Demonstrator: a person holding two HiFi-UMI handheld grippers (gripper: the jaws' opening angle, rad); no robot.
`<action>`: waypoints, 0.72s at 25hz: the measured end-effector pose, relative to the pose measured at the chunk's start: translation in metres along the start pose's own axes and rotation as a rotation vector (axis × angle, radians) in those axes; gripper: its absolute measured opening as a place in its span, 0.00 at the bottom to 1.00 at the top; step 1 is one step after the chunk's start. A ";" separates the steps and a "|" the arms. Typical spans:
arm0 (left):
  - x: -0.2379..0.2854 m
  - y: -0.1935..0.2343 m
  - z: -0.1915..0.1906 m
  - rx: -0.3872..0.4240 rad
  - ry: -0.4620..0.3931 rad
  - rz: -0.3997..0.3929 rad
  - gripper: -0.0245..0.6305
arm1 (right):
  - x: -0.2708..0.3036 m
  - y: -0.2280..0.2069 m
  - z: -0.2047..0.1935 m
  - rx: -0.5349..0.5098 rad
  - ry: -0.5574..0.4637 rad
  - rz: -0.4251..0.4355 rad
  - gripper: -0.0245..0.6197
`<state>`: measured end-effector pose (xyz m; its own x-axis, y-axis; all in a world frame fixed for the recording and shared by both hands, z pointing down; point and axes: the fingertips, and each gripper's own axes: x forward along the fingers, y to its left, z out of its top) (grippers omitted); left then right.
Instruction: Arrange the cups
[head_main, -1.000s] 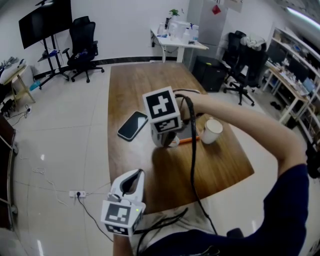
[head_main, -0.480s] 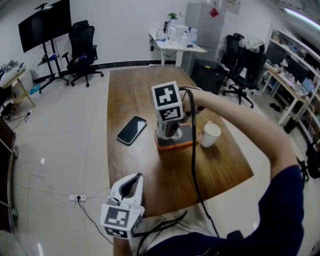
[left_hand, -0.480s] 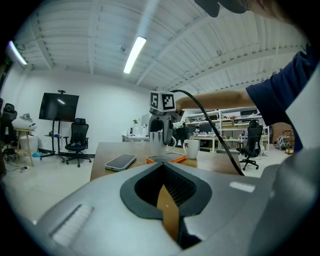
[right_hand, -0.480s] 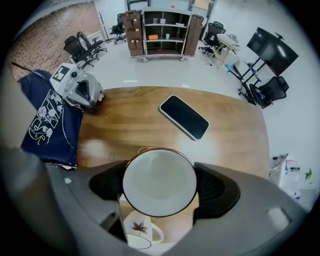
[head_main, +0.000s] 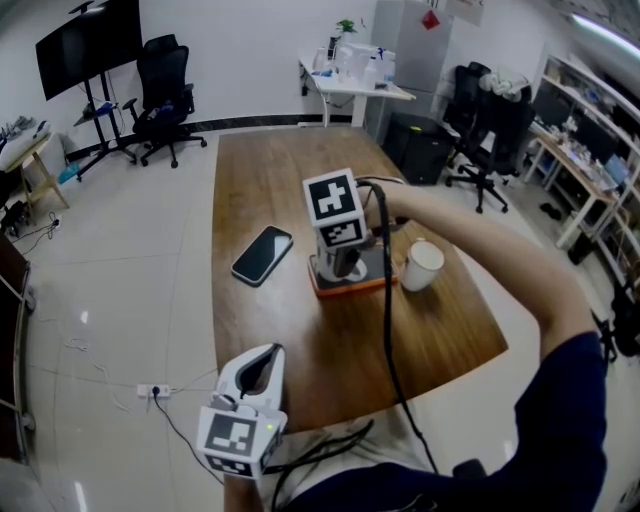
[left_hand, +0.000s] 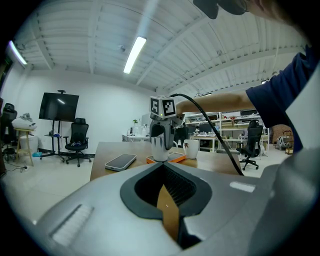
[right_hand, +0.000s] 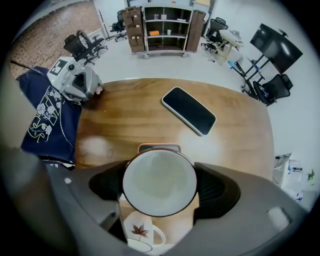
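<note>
Cup (right_hand: 160, 182) is getting pinched between the right gripper's (head_main: 338, 268) wide-set jaws, pointing straight down over the orange tray (head_main: 372, 287), forearm reaching across the table (head_main: 270, 170). Left gripper (head_main: 262, 355) is hovering level by the near edge, jaws together, empty.

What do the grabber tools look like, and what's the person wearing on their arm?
The left tool and the right tool are chunky pale shells with dark ribbed pads inside. Each carries a cube covered in black-and-white square markers. A black cable trails from the right tool. The person wears a dark blue short sleeve.
</note>
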<state>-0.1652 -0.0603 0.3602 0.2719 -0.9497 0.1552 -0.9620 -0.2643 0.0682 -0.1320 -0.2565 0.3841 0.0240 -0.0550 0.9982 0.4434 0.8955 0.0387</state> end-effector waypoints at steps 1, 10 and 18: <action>0.000 0.000 0.000 0.000 0.001 0.000 0.04 | 0.000 0.000 -0.001 -0.003 0.000 -0.006 0.66; 0.000 0.001 -0.001 -0.008 0.007 -0.001 0.04 | -0.003 0.002 0.001 -0.006 -0.085 -0.082 0.66; 0.004 0.001 0.000 0.012 0.018 -0.019 0.04 | -0.016 -0.002 0.006 -0.015 -0.211 -0.180 0.66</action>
<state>-0.1654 -0.0639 0.3610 0.2901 -0.9414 0.1719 -0.9570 -0.2840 0.0595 -0.1384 -0.2551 0.3687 -0.2433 -0.1181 0.9627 0.4366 0.8730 0.2174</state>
